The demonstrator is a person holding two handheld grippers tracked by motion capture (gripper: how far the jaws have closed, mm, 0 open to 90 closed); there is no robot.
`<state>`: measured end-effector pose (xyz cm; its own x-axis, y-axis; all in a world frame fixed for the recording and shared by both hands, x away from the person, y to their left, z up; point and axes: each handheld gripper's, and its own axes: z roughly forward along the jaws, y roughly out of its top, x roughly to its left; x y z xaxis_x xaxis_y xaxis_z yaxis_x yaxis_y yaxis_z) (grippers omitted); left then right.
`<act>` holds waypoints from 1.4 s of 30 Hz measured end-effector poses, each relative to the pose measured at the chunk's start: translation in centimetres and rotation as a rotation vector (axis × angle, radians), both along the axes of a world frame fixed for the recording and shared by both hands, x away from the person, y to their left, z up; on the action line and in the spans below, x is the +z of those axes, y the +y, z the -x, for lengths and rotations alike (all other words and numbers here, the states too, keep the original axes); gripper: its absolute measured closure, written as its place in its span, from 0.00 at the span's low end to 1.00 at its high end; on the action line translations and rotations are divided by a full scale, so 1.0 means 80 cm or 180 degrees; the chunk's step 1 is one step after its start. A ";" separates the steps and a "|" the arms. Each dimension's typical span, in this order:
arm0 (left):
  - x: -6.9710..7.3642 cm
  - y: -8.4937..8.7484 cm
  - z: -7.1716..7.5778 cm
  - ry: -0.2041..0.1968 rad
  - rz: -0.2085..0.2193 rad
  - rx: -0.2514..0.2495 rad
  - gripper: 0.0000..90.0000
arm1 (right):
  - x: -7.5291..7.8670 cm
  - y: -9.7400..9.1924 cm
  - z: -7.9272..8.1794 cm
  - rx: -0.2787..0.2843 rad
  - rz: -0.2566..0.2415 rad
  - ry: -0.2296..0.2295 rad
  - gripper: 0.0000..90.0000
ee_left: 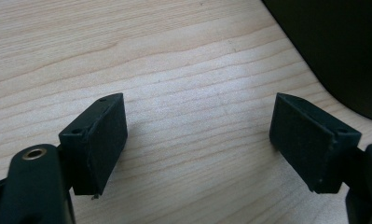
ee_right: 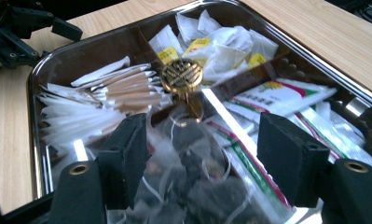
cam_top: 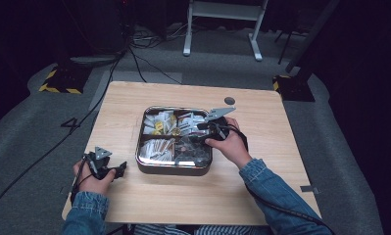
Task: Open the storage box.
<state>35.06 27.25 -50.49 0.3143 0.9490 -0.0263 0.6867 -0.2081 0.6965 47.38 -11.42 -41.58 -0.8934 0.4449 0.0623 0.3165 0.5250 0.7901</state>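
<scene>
A square metal tray (cam_top: 149, 169) with four compartments sits mid-table, a gold knob (ee_right: 182, 75) at its centre. It holds white tea bags (ee_right: 223, 42), paper sachets (ee_right: 104, 93), green-and-red packets (ee_right: 277, 95) and dark mesh tea bags (ee_right: 193, 186). My right gripper (cam_top: 195, 132) hangs open over the tray's near right compartment, and the right gripper view has its jaws either side of the mesh bags (ee_right: 200, 161), gripping nothing. My left gripper (cam_top: 120, 170) rests open on the bare wood left of the tray; its own view has wood grain between the pads (ee_left: 197, 140).
The light wooden table (cam_top: 261, 112) has a dark round hole (cam_top: 229, 101) behind the tray. In the left gripper view the tray's dark wall (ee_left: 342, 51) lies at the upper right. Cables (cam_top: 144, 68) and a white stand (cam_top: 222, 19) are on the grey floor beyond.
</scene>
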 end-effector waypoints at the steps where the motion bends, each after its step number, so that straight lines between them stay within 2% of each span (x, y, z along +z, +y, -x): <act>1: 0.000 0.000 0.000 0.0000 0.0000 0.0000 0.22 | 0.000 0.004 -0.002 0.0011 -0.0001 0.0007 0.38; 9: 0.000 0.000 0.000 0.0000 0.0000 -0.0001 0.22 | -0.006 0.028 -0.015 0.0086 0.0033 -0.0010 0.39; 13: 0.000 0.000 0.000 -0.0001 -0.0001 -0.0009 0.22 | -0.011 0.040 -0.019 0.0104 0.0006 0.0046 0.40; 24: 0.000 -0.001 -0.001 -0.0002 0.0014 -0.0022 0.22 | -0.022 0.073 -0.026 0.0163 0.0135 0.0117 0.47; 28: 0.000 -0.001 -0.001 -0.0005 0.0007 -0.0027 0.22 | -0.028 0.085 -0.026 0.0165 0.0130 0.0150 0.49; 32: 0.000 -0.001 -0.001 -0.0004 0.0008 -0.0028 0.22 | -0.032 0.093 -0.026 0.0144 0.0197 0.0069 0.54; 36: 0.000 -0.001 -0.001 -0.0005 0.0010 -0.0027 0.22 | -0.033 0.092 -0.027 0.0107 0.0213 -0.0014 0.64; 38: 0.000 -0.001 -0.001 -0.0005 0.0010 -0.0027 0.22 | -0.033 0.093 -0.026 0.0104 0.0245 -0.0076 0.64; 42: 0.000 -0.001 -0.001 -0.0004 0.0011 -0.0026 0.22 | -0.033 0.093 -0.024 0.0068 0.0241 -0.0081 0.65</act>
